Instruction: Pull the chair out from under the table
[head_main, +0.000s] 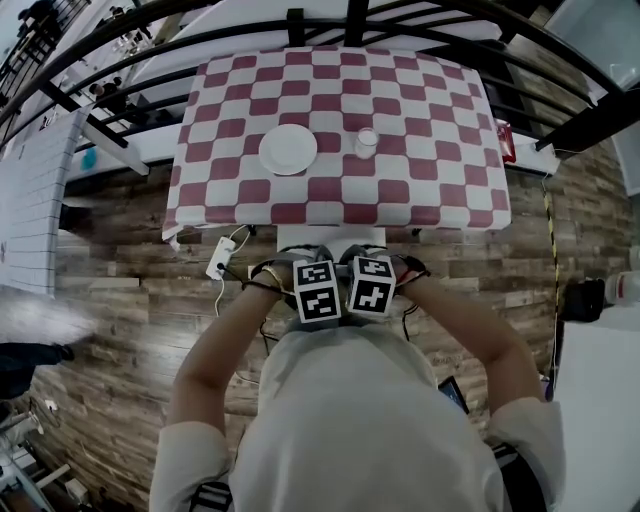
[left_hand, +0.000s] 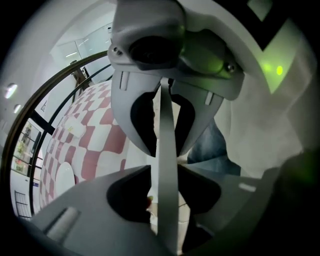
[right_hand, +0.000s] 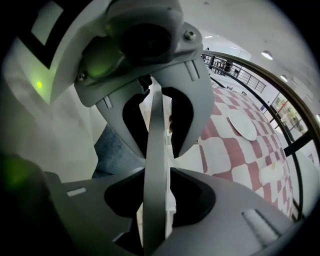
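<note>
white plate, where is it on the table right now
In the head view the white plate sits on the checkered table, left of centre, with the small white cup just to its right.

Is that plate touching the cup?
Apart. The head view shows a strip of checked cloth between the plate and the cup.

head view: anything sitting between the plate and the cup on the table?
Nothing. In the head view the plate and the cup stand apart on the checked tablecloth, with only bare cloth between them.
</note>
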